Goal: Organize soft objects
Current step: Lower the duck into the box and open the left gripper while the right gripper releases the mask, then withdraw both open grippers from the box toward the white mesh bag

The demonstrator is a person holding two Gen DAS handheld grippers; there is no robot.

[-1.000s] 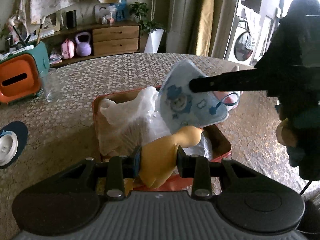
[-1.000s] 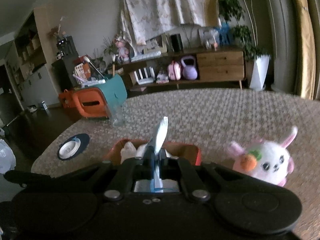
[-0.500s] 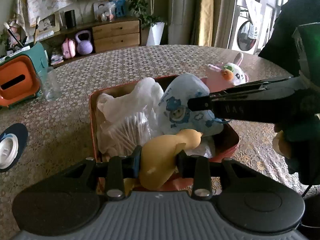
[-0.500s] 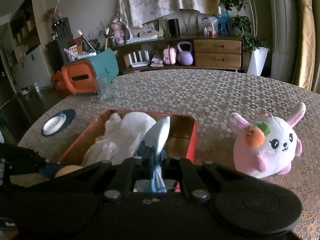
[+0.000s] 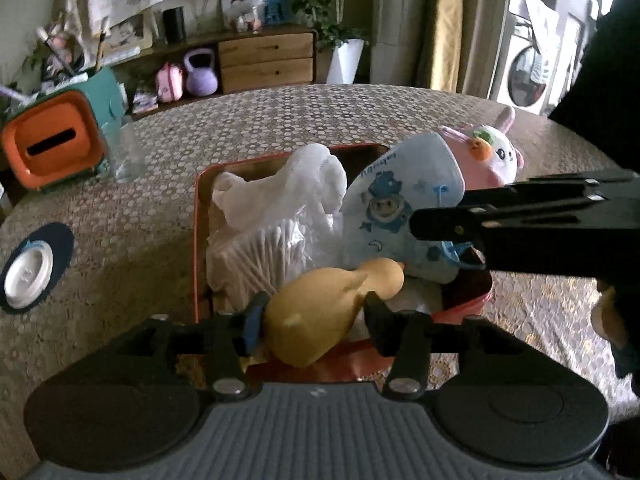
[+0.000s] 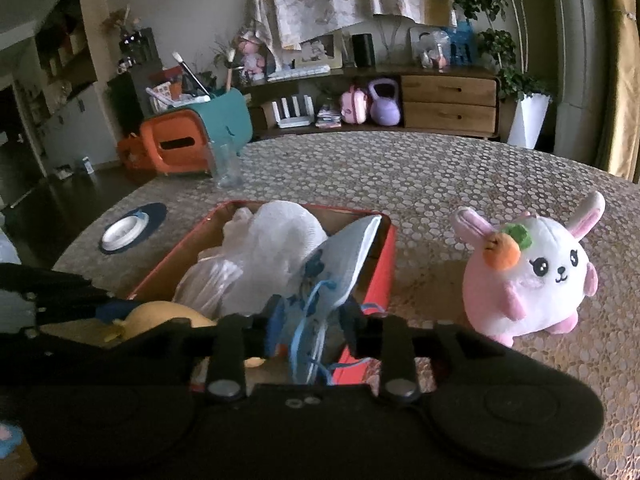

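**Two grippers at one red box, each with a soft thing between its fingers**

Largest first: round table (image 6: 400,168) under a cloth of pale dots, seen in both views. Red box (image 5: 195,240) near the front edge, stuffed with a white plastic bag (image 5: 280,216) of cotton swabs.

Pink-and-white plush bunny (image 6: 528,268) upright on the cloth just right of the box, apart from it, carrot on its forehead. Fully shown in the right wrist view; in the left wrist view only head and ears peeking from behind the mask.

Child's face mask (image 5: 396,216), light blue with cartoon prints, tilted over the box's right half and leaning on the bag. Broad printed face shown only by the left wrist view; edge-on in the right wrist view, blue ear loops trailing down between the fingers.

Yellow squishy duck (image 5: 320,308) over the near end of the box. Whole body visible from the left wrist; only a yellow sliver at the lower left from the right wrist.

Left gripper (image 5: 312,316) clamped on the duck, both pads pressed into its sides. Right gripper (image 6: 310,320) with jaws parted, mask and loops loose in the gap; firm grip or not, cannot tell.

Farther off: orange-and-teal tissue holder (image 6: 188,140), clear glass (image 6: 226,164) beside it, white disc on a dark coaster (image 5: 28,272) at the left.
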